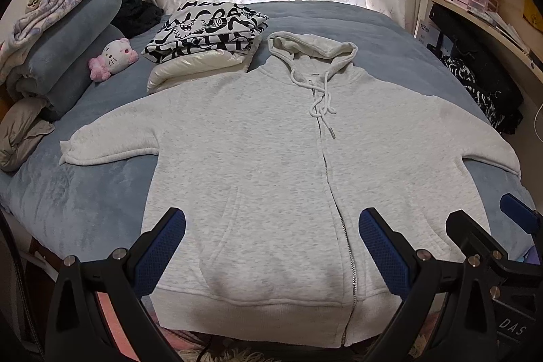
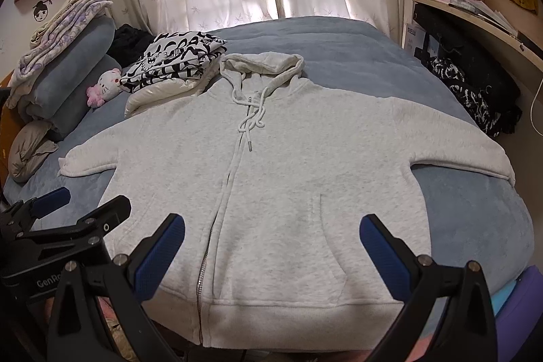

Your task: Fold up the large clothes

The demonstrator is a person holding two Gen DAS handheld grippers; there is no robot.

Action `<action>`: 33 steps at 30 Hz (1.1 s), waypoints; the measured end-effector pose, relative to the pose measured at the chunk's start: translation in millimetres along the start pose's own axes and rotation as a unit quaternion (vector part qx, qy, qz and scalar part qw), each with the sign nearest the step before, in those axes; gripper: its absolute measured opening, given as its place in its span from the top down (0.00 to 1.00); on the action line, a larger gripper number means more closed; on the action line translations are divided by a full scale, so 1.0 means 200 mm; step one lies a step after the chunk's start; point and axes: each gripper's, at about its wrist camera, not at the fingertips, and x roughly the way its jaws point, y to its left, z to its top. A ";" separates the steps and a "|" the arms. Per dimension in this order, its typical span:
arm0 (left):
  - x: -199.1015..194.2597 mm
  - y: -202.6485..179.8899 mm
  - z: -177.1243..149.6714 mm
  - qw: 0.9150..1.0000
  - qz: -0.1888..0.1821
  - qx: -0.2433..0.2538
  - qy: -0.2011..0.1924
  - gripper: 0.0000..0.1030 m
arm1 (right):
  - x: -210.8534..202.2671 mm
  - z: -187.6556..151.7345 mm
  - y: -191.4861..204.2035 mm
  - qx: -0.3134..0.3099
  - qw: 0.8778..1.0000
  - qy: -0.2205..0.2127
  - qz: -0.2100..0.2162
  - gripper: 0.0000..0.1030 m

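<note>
Grey zip hoodie (image 2: pixel 271 192) spread flat on blue bed (image 2: pixel 475 219), right gripper (image 2: pixel 271 256) open above hem

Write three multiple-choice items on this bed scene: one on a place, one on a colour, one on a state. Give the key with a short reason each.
1. Where does the folded black-and-white garment lie?
A. On a white puffy item, left of the hood
B. On the hoodie's right sleeve
C. On the shelf

2. What colour are the gripper pads?
A. Red
B. Blue
C. Green

3. What state is the hoodie in?
A. Folded in half
B. Bunched in a heap
C. Spread flat, zipped up, sleeves out

Key:
1 A, it sits on the white item beside the hood, on the blue bed.
2 B, the pads of the left gripper and right gripper show blue.
3 C, the zipper runs closed down the front and both sleeves lie out sideways.
</note>
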 end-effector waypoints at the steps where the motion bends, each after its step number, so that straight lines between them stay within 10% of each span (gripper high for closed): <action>1: 0.00 0.00 0.00 1.000 0.000 0.000 0.000 0.02 | 0.00 0.00 0.00 0.000 1.000 0.000 0.000 0.00; 33: 0.02 0.00 -0.02 1.000 0.000 0.003 0.011 0.02 | 0.01 -0.01 -0.02 0.006 1.000 0.005 0.004 0.00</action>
